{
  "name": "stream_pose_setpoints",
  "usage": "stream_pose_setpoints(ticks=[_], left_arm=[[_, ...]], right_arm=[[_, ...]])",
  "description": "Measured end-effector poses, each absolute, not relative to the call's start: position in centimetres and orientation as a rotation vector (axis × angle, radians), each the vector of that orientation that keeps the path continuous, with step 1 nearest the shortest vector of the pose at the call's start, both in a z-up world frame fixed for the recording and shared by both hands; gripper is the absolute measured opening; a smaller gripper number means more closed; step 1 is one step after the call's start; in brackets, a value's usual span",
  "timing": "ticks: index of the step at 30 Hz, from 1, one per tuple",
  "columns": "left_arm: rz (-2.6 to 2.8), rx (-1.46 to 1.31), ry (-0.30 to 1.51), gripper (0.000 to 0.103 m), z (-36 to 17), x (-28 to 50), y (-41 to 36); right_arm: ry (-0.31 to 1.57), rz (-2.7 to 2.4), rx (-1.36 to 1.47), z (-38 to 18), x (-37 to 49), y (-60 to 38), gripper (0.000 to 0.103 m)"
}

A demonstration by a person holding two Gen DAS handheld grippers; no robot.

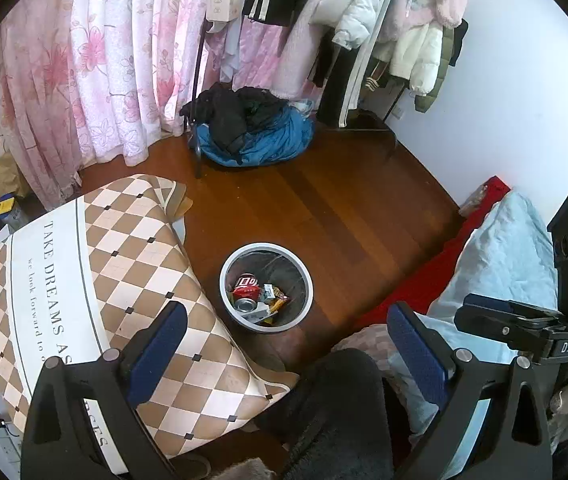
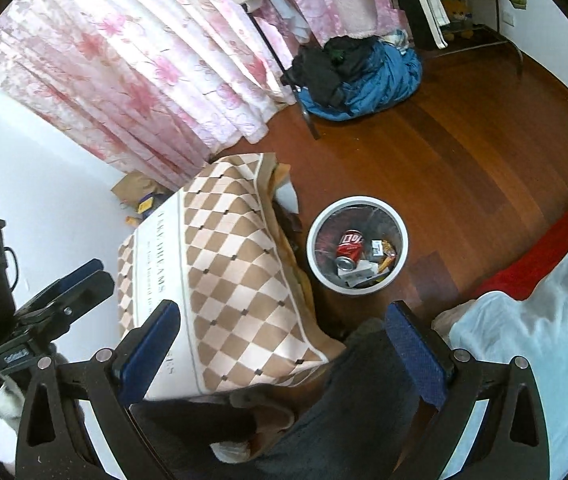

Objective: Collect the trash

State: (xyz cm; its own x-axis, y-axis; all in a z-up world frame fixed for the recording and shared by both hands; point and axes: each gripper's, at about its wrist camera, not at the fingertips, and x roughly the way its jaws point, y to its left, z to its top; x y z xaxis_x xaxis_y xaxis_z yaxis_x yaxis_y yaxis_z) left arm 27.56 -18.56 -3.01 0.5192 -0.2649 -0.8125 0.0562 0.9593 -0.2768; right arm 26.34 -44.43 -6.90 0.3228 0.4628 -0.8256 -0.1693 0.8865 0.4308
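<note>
A white round trash bin (image 1: 303,267) stands on the wood floor beside a small table; it also shows in the right wrist view (image 2: 318,224). Inside lie a red soda can (image 1: 246,284) (image 2: 350,242), a second can, and several wrappers and small boxes (image 1: 271,300) (image 2: 376,258). My left gripper (image 1: 288,332) is open and empty, held high above the bin and table. My right gripper (image 2: 284,334) is open and empty too, also above the table edge. The right gripper's body shows at the right of the left wrist view (image 1: 524,324).
The table is covered by a brown and cream checked cloth (image 1: 123,248) (image 2: 235,248). A bed with a pale blue quilt (image 1: 512,248) and red sheet lies right. A blue and black clothes pile (image 1: 251,128), a clothes rack and pink curtains stand behind. A dark-trousered leg (image 1: 336,412) is below.
</note>
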Motion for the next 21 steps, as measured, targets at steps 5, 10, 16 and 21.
stream_pose_setpoints(ticks=[5, 10, 16, 21], left_arm=[[-0.206, -0.243, 1.001, 0.102, -2.6, 26.8, -18.2], [-0.218, -0.252, 1.007, 0.102, -2.4, 26.3, -18.2], [-0.226, -0.259, 1.01, 0.102, -2.5, 25.9, -18.4], [-0.242, -0.264, 1.013, 0.102, -2.7, 25.8, -18.5]], right_arm=[[1.174, 0.442, 0.266, -5.8, 25.6, -44.1, 0.103], [1.173, 0.458, 0.261, -5.3, 25.6, -43.7, 0.103], [1.176, 0.468, 0.25, -5.2, 25.3, -43.2, 0.103], [1.185, 0.475, 0.239, -5.2, 25.1, -42.9, 0.103]])
